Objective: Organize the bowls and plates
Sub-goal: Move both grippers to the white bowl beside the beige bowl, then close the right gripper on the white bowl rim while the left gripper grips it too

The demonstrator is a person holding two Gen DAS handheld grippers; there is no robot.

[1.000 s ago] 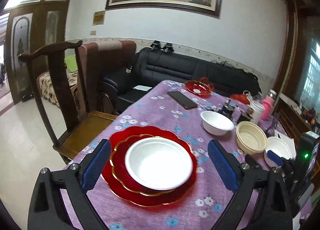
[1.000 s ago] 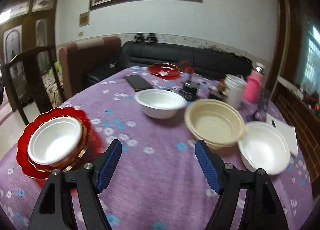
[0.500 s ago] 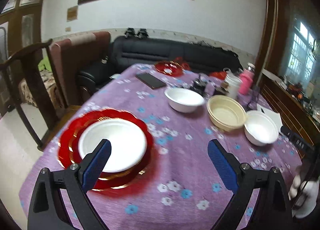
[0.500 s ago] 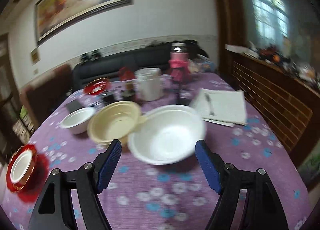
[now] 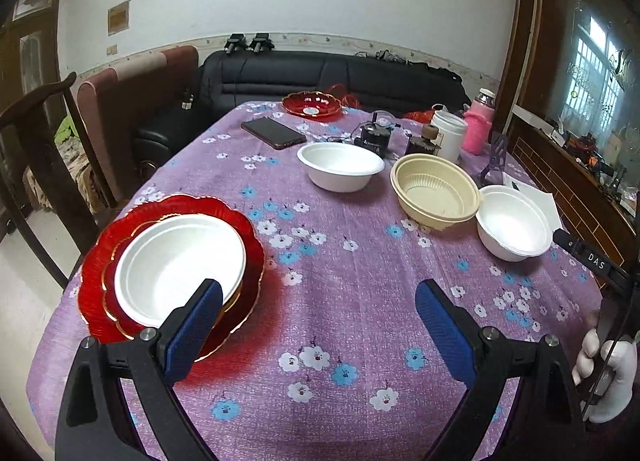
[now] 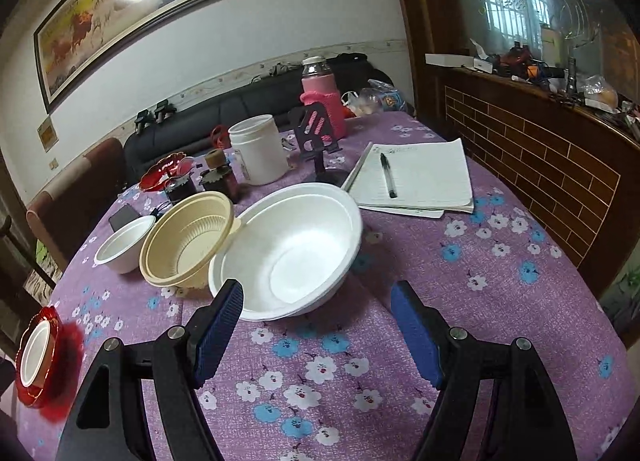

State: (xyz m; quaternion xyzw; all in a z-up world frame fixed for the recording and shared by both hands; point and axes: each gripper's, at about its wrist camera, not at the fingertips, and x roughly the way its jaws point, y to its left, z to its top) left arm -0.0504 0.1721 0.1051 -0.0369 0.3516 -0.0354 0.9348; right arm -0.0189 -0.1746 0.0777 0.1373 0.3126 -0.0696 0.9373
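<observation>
Left gripper (image 5: 316,325): fingers spread wide with nothing between them, over the purple flowered table (image 5: 360,301)
Right gripper (image 6: 318,333): fingers spread wide and empty, just short of the near rim of the big white bowl (image 6: 292,249), which sits between their lines without touching them
Plates: a white plate (image 5: 180,261) lies on a stack of red plates with gold rims (image 5: 96,293) at the left edge of the table; the left finger (image 5: 192,325) overlaps their near edge in the picture, and contact cannot be told
Bowls: a small white bowl (image 5: 340,167), a cream ribbed bowl (image 5: 436,191) and the big white bowl stand in a row across the table; the cream bowl's rim touches the big white bowl's rim
Left view only: a dark phone (image 5: 274,133) lies flat near the far end beside a red dish (image 5: 312,105); a white-gloved hand (image 5: 604,373) at the right edge holds a black handle; a wooden chair (image 5: 36,133) stands left of the table
Right view only: a notebook (image 6: 416,181) with a black pen (image 6: 387,175) lying on it, just behind the big white bowl; a dark phone stand (image 6: 316,141); a brick-patterned cabinet (image 6: 532,165) on the right
Both views: a white jar (image 6: 258,155), a bottle in a pink sleeve (image 6: 324,101), a black sofa (image 5: 332,73) and a framed horse painting (image 6: 120,5)
Writing: "DAS" in white letters on a black bar (image 5: 596,261) at the right edge of the left view; the lines in the notebook are too small to read
</observation>
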